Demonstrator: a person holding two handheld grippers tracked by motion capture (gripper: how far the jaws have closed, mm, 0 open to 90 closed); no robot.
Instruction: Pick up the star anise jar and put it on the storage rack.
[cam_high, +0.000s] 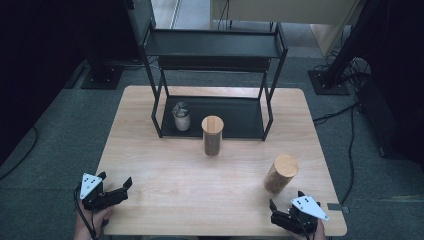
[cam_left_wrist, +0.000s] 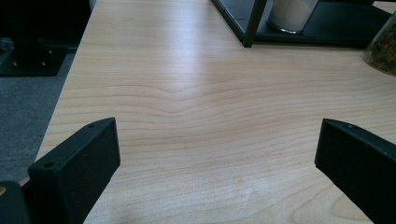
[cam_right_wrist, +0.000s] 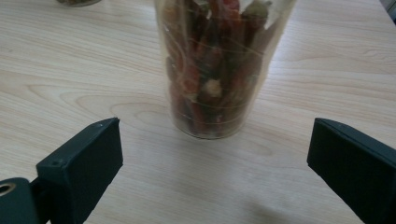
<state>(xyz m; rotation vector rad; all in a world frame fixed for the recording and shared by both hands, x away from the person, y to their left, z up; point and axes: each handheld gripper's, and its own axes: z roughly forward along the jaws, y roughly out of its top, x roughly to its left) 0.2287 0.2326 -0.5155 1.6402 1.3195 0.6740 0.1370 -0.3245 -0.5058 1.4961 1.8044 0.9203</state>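
High view | right hand-held gripper agape near table edge | jar just ahead

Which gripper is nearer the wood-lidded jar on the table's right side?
Right. The right gripper sits just below the jar, open, not touching. The left gripper is across the table at the left edge.

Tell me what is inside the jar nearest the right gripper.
The clear jar holds reddish-brown dried pieces with some pale bits. Its wooden lid covers the top, hiding how full it is.
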